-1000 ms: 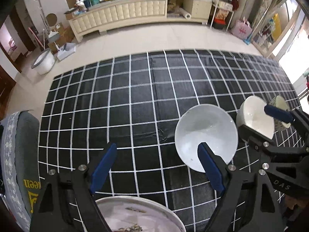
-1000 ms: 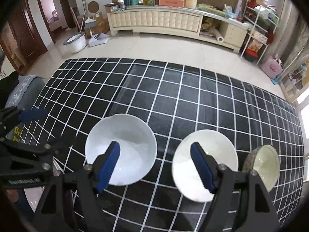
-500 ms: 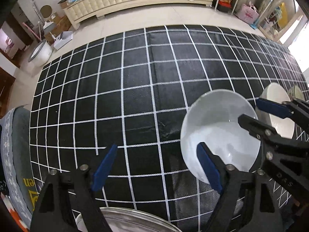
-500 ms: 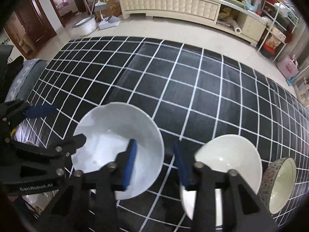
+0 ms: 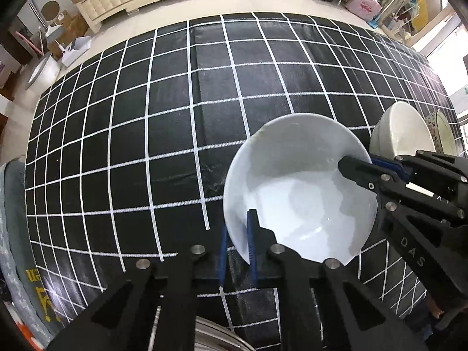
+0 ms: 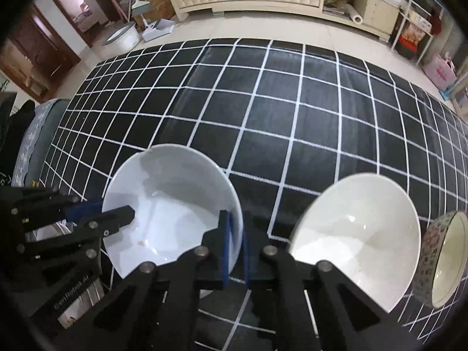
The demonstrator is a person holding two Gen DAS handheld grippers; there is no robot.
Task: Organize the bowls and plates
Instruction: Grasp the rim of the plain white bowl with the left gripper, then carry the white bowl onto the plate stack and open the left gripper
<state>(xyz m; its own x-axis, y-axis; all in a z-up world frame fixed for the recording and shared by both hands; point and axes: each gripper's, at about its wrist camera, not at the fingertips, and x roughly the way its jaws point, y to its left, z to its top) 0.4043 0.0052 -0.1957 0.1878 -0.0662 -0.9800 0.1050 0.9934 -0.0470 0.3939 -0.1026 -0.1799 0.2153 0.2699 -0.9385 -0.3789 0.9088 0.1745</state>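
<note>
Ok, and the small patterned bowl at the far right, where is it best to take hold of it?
Probably by its rim, coming from above. The patterned bowl stands open side up, so one finger can go inside and one outside its thin wall. Take the edge that faces away from the cream bowl, which sits close beside it and leaves little room there.

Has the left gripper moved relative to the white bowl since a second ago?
Yes. The left gripper came down and rightward over the checked cloth and now pinches the white bowl rim; the right gripper pinches the opposite side.
</note>
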